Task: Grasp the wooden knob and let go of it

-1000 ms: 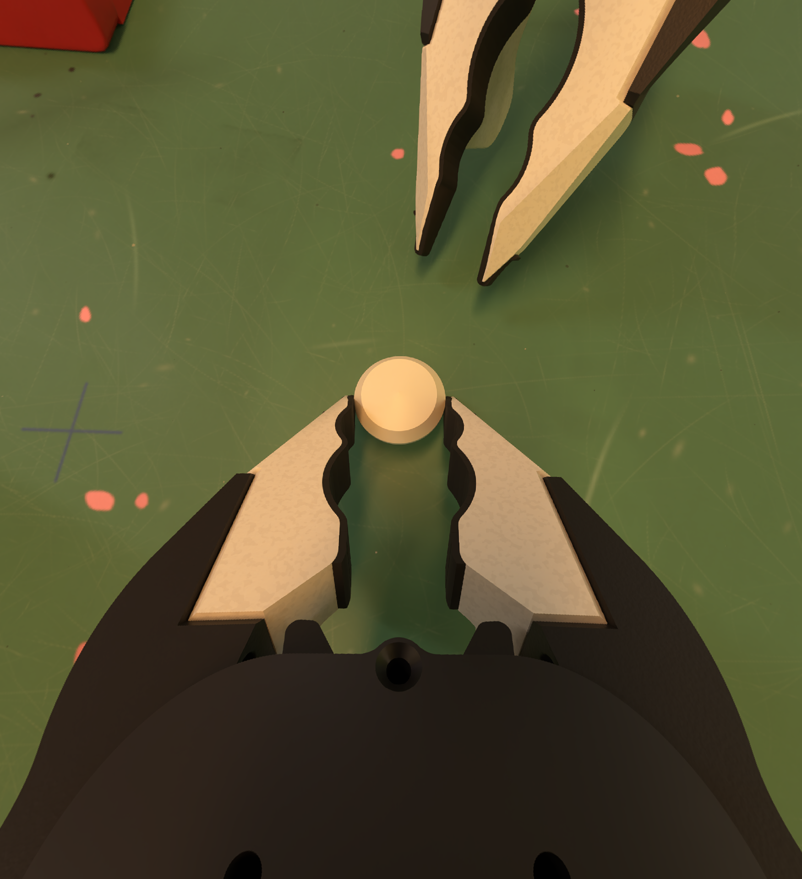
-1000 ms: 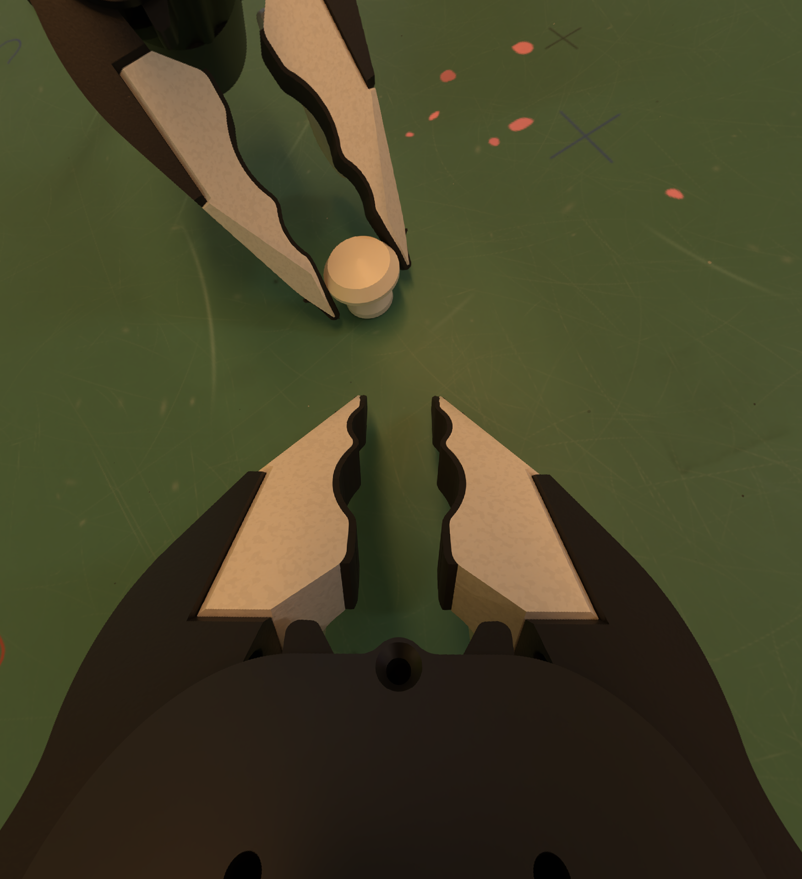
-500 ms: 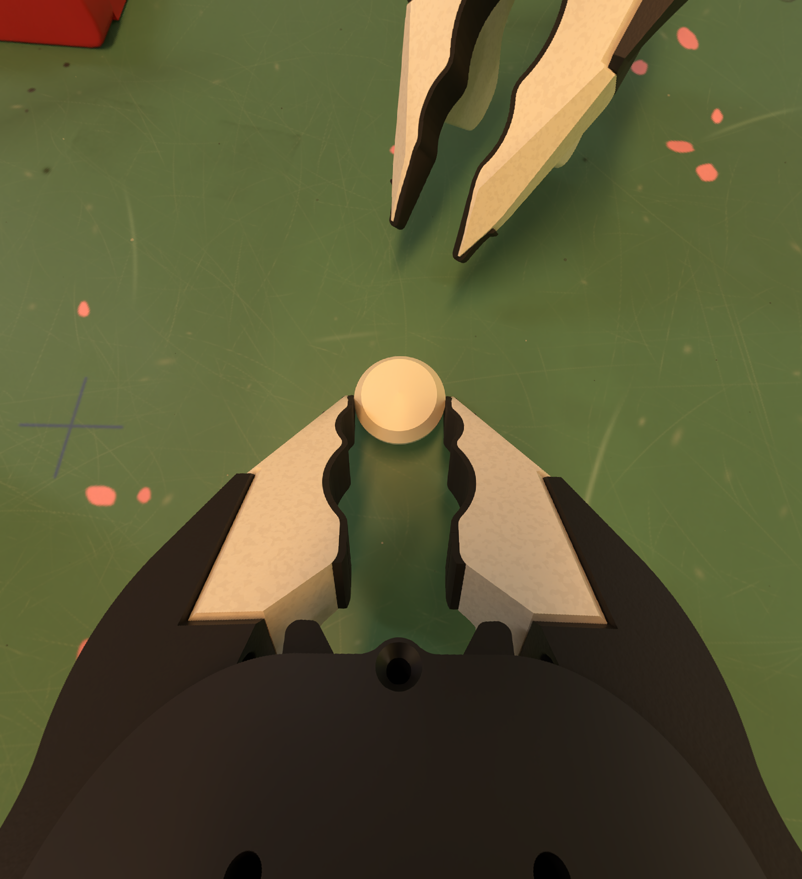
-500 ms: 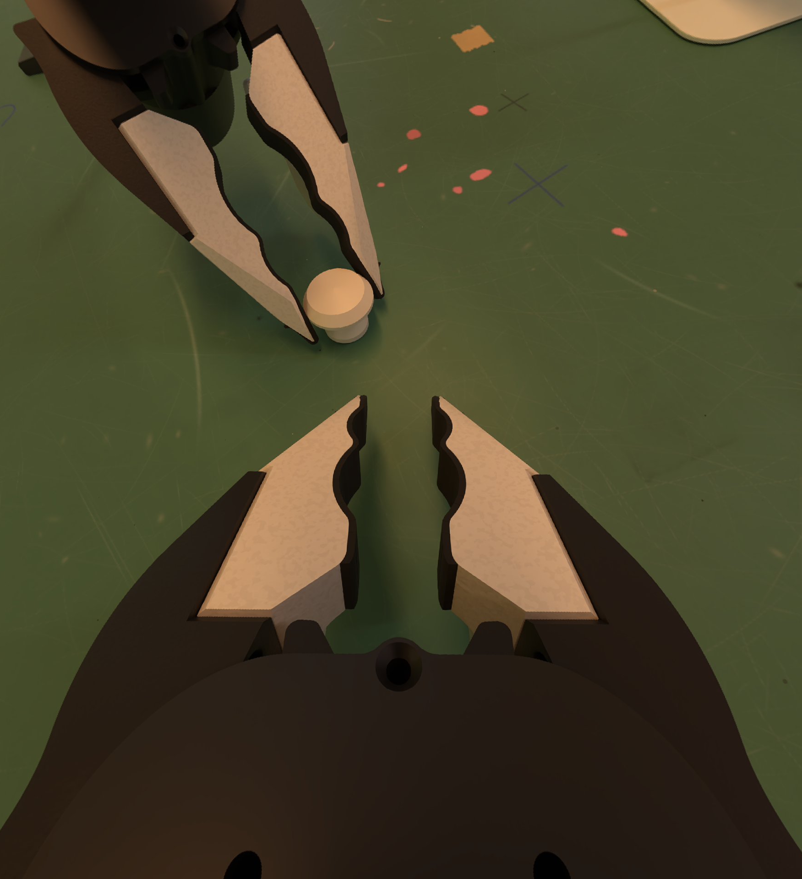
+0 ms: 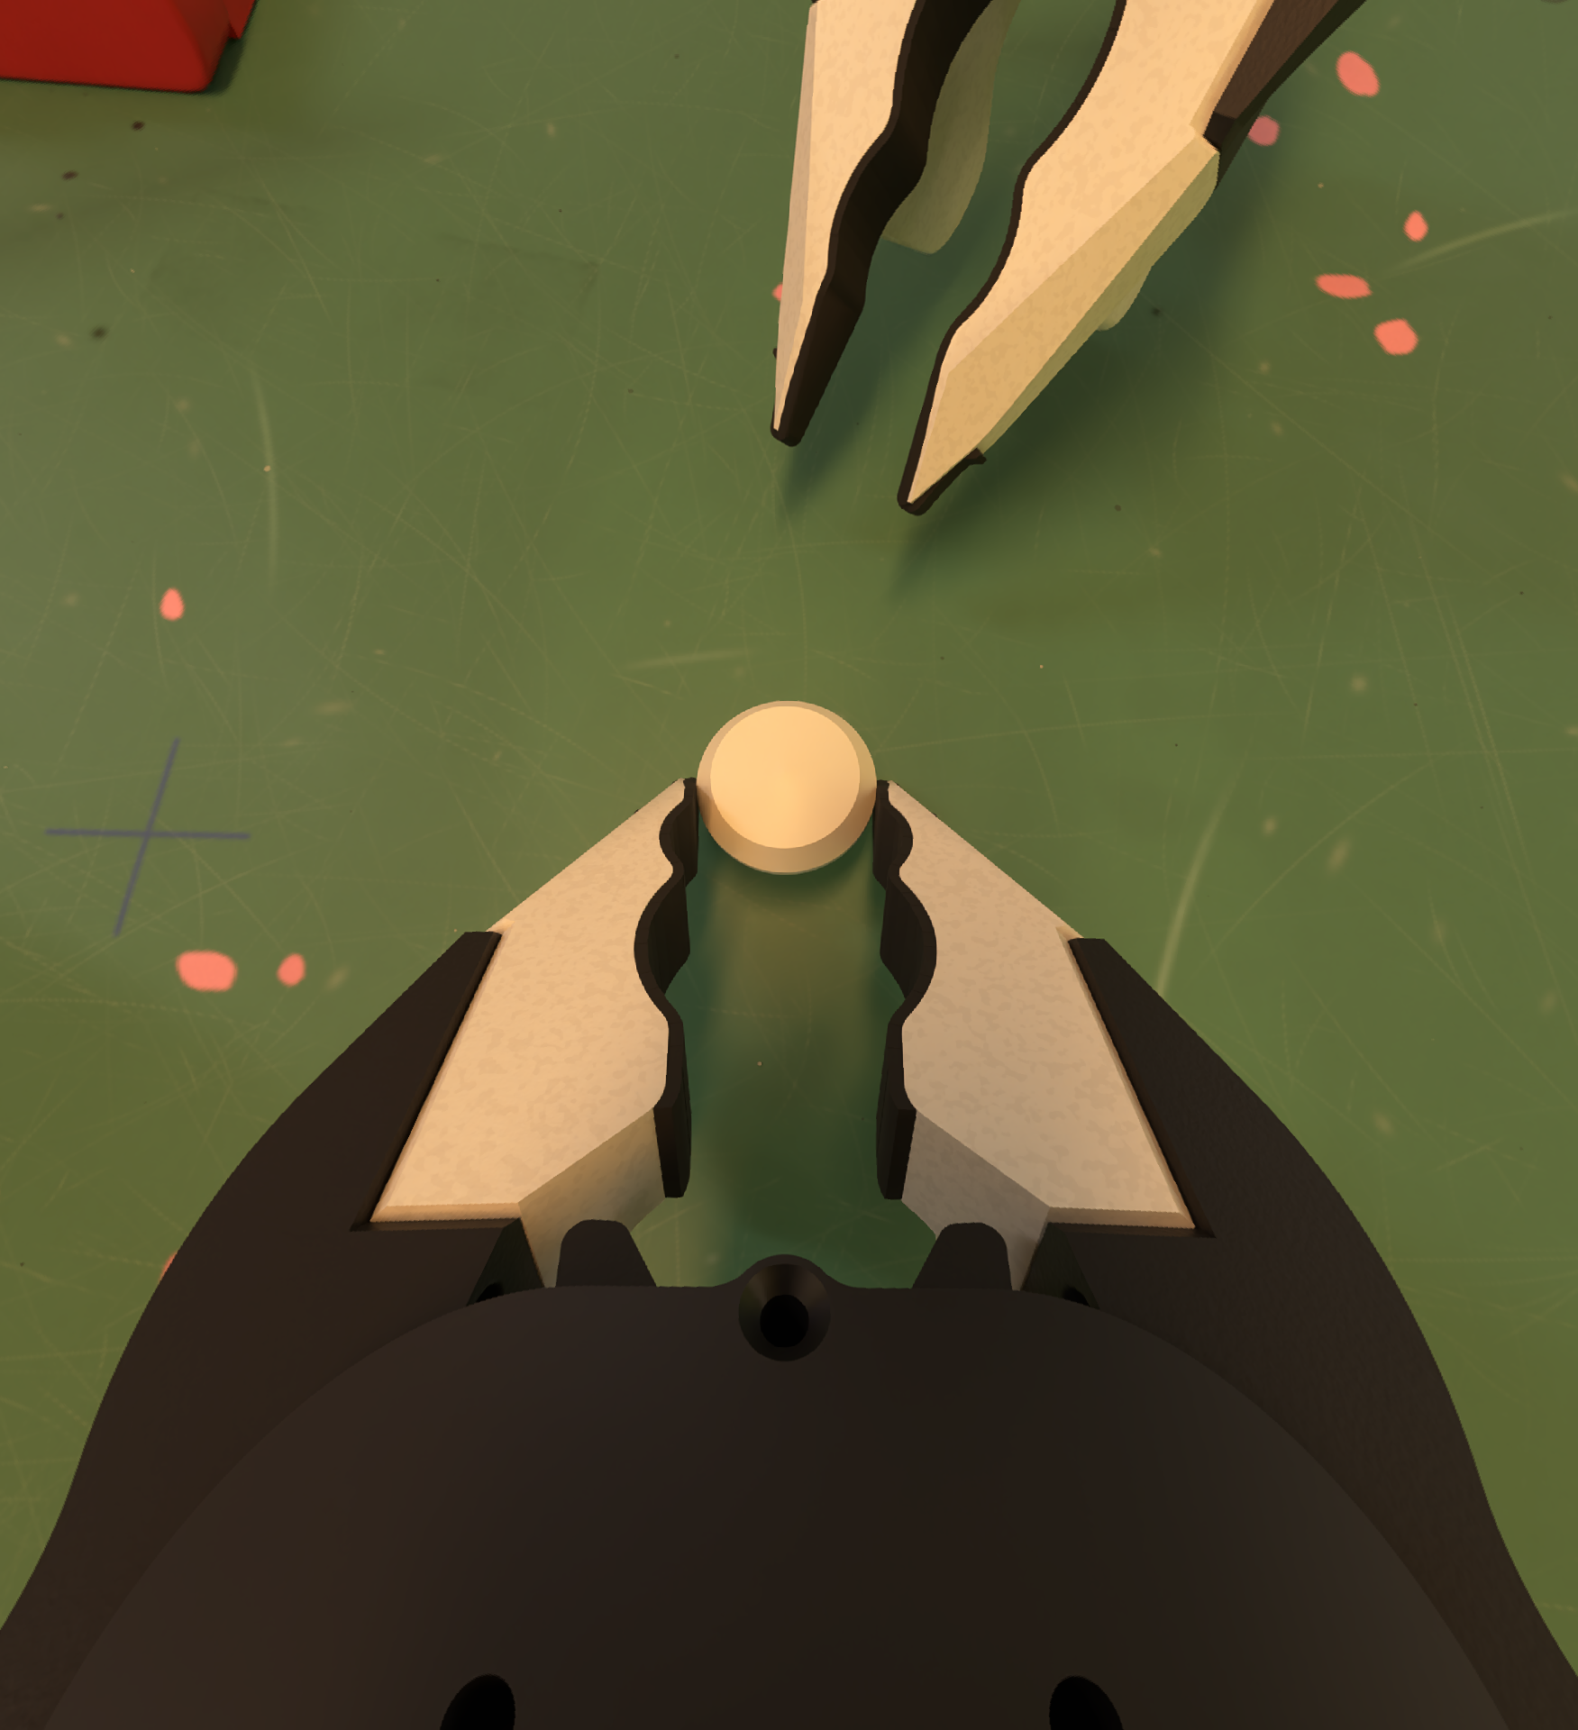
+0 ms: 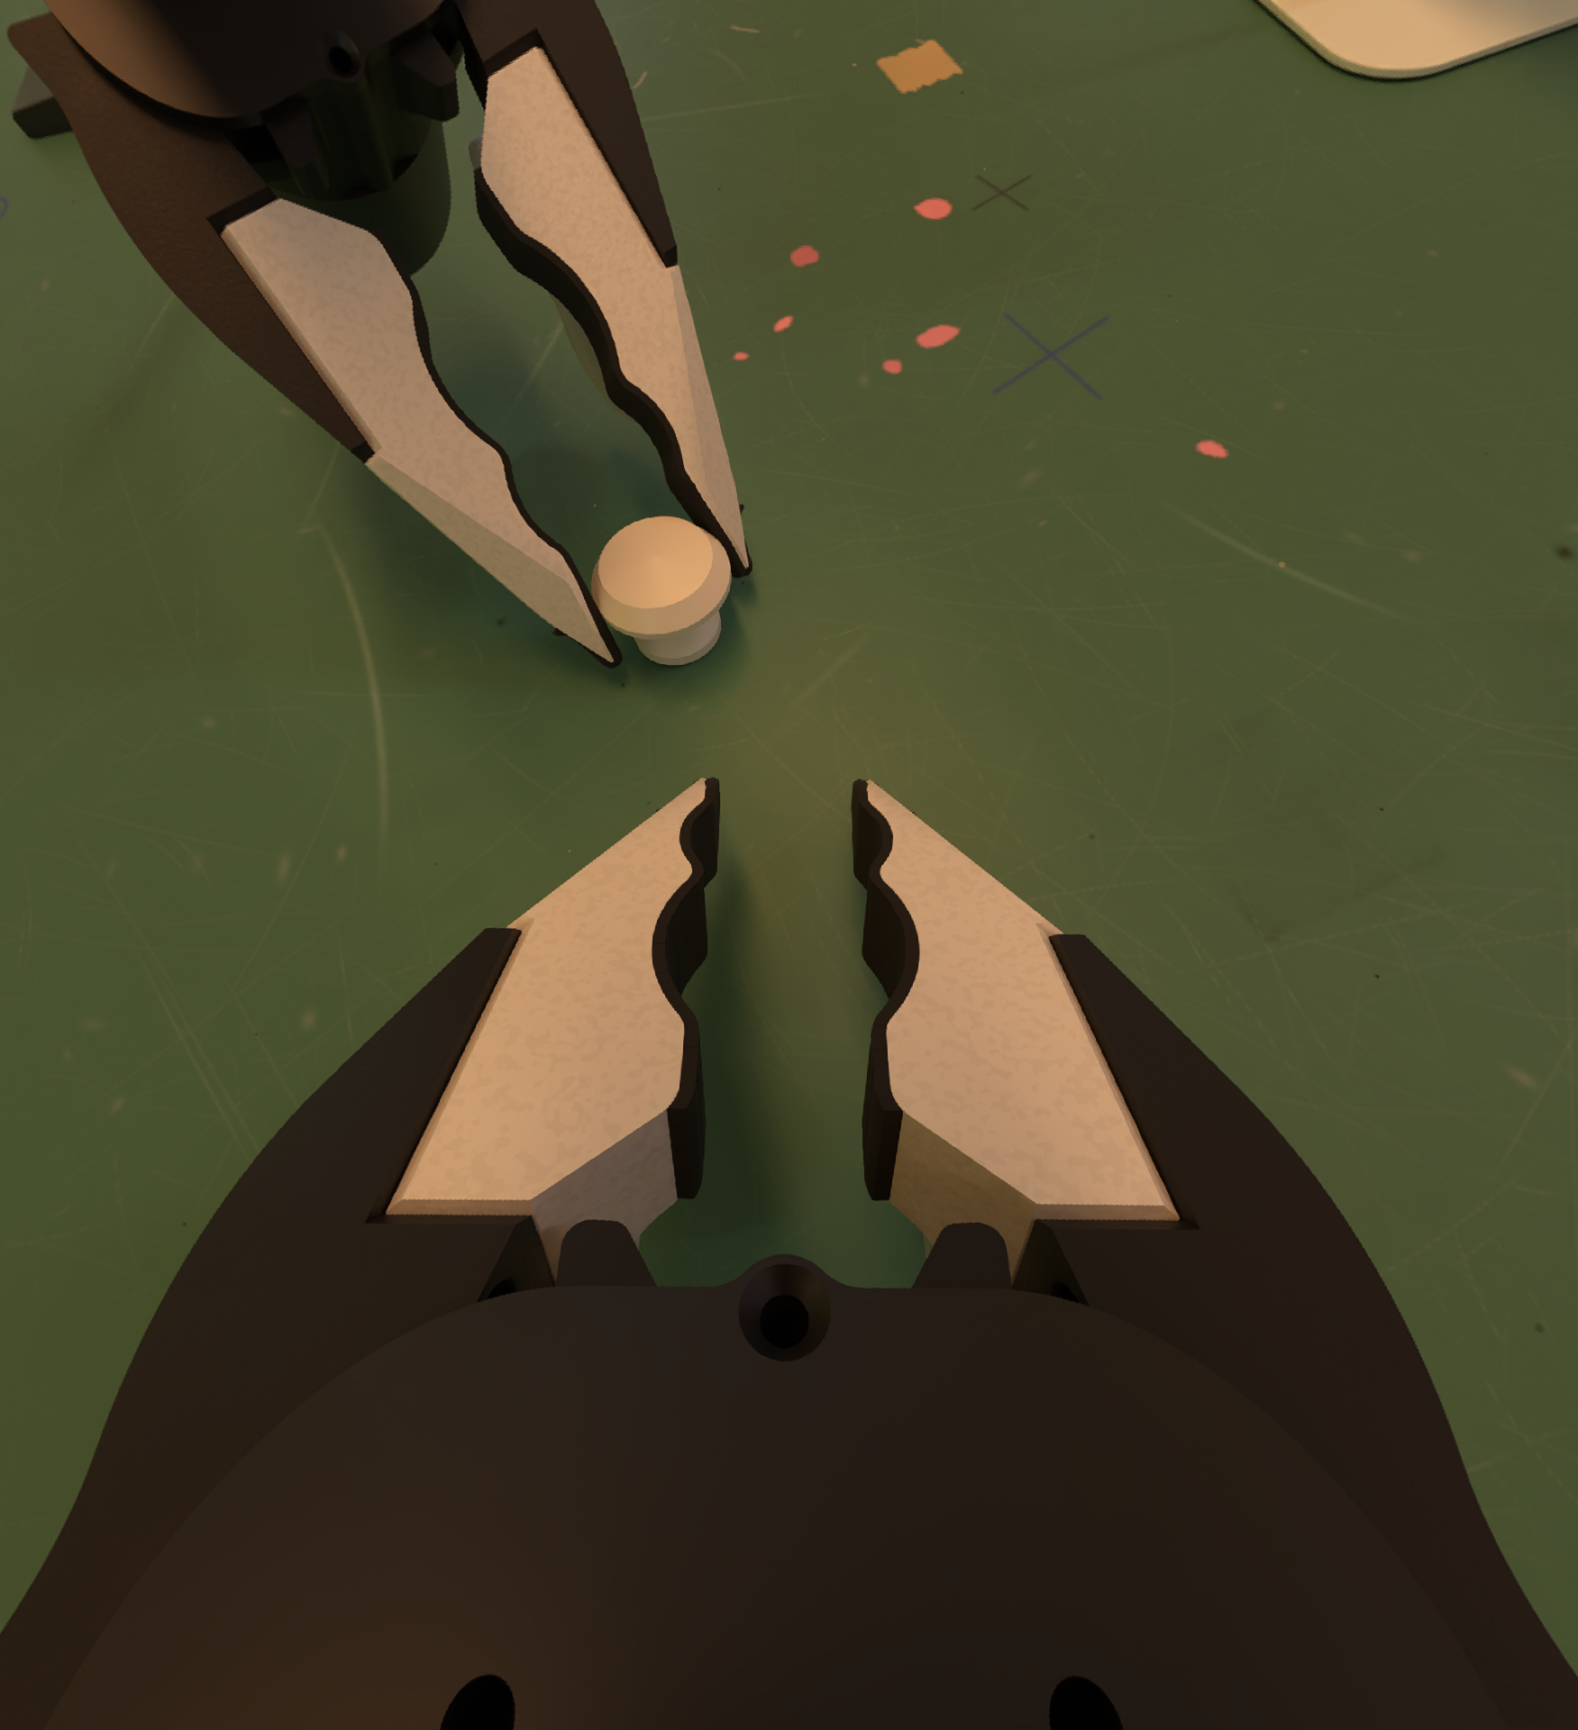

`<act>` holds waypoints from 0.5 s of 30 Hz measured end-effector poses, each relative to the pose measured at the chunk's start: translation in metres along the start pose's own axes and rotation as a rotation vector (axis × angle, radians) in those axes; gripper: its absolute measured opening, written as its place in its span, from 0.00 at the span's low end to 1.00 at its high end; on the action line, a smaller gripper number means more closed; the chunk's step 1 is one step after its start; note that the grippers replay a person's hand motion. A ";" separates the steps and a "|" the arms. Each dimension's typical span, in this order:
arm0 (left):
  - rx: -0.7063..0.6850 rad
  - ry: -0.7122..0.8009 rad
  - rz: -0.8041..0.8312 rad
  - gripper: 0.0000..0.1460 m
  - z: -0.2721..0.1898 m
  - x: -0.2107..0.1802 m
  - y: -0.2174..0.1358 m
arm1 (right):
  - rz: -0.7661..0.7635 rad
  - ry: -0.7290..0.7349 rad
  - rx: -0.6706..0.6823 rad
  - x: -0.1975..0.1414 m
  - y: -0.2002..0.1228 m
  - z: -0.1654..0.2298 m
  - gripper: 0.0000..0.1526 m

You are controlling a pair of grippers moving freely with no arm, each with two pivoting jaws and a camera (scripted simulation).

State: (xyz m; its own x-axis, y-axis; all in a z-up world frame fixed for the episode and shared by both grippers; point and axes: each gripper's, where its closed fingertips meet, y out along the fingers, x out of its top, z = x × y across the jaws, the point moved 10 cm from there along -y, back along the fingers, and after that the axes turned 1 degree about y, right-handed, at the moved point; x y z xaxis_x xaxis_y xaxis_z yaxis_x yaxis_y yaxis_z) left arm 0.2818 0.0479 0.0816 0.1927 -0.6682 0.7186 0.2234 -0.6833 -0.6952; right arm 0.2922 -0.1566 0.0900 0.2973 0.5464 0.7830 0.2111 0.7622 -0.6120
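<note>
Between my left gripper's (image 5: 785, 791) tips the upright wooden knob (image 5: 783, 784) sits pinched on the mat, my right gripper (image 6: 785, 791) beyond it empty, part-open.

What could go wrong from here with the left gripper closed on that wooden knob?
The left gripper pinches the wooden knob only at its very fingertips, across the rounded cap, so it may squirt forward or tip on release. The knob stands on a narrow stem, easy to topple. The right gripper waits open nearby; a rolling knob could hit it.
</note>
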 end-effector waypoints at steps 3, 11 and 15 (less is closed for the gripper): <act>-0.001 -0.001 0.001 0.25 0.000 0.000 0.000 | 0.000 0.004 0.001 0.000 0.000 0.000 0.18; -0.001 0.002 0.001 0.25 0.000 0.000 0.000 | 0.008 0.002 0.005 -0.001 0.000 0.000 0.18; -0.002 0.005 0.000 0.25 0.000 0.000 0.000 | 0.014 0.005 0.009 -0.001 0.001 0.000 0.18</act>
State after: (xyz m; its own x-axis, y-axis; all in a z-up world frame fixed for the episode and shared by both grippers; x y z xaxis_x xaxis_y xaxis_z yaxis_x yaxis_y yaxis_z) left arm 0.2818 0.0486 0.0816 0.1881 -0.6696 0.7185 0.2211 -0.6839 -0.6952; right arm 0.2919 -0.1566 0.0887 0.3045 0.5554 0.7739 0.1986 0.7575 -0.6218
